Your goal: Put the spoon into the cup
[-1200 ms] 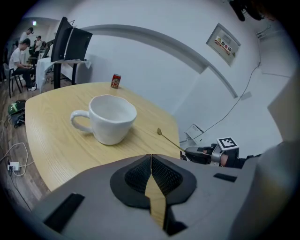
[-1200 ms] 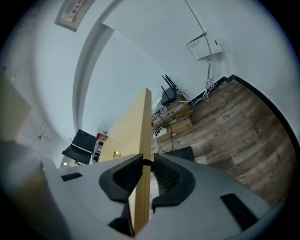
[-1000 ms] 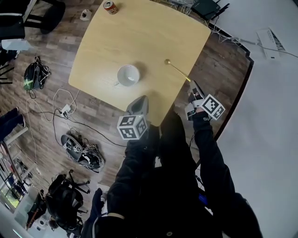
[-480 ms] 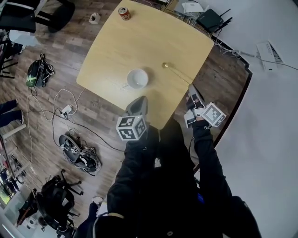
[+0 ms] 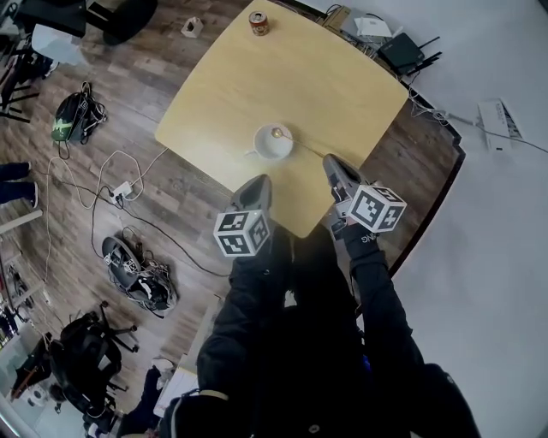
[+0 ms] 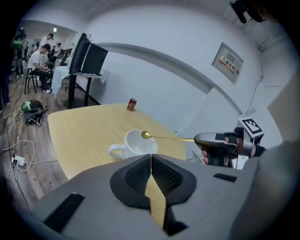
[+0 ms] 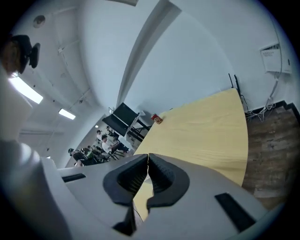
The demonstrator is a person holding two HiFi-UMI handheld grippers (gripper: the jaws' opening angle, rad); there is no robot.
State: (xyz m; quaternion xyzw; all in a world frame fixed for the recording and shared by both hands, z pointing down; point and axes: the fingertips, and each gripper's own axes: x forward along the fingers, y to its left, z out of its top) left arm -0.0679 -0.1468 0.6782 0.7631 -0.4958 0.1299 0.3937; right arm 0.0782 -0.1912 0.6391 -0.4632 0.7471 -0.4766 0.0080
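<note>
A white cup (image 5: 273, 142) stands on the yellow table (image 5: 317, 77) near its front edge. My right gripper (image 5: 329, 162) is shut on the handle end of a thin gold spoon (image 5: 300, 145), held in the air with its bowl over the cup's mouth. From the left gripper view the spoon (image 6: 166, 137) runs nearly level from the right gripper (image 6: 199, 138) to just above the cup (image 6: 133, 143). The spoon does not show in the right gripper view, where the pads (image 7: 140, 174) meet. My left gripper (image 5: 254, 192) hangs shut and empty at the table's front edge, short of the cup.
A red can (image 5: 258, 23) stands at the table's far edge. Bags, shoes and cables (image 5: 137, 274) lie on the wooden floor to the left. A black box and wires (image 5: 401, 53) sit past the table's far right corner. People sit at desks (image 6: 40, 56) far off.
The right gripper has risen and swung left with the spoon, whose bowl went from the table's right part to above the cup. The left gripper has hardly moved in the picture.
</note>
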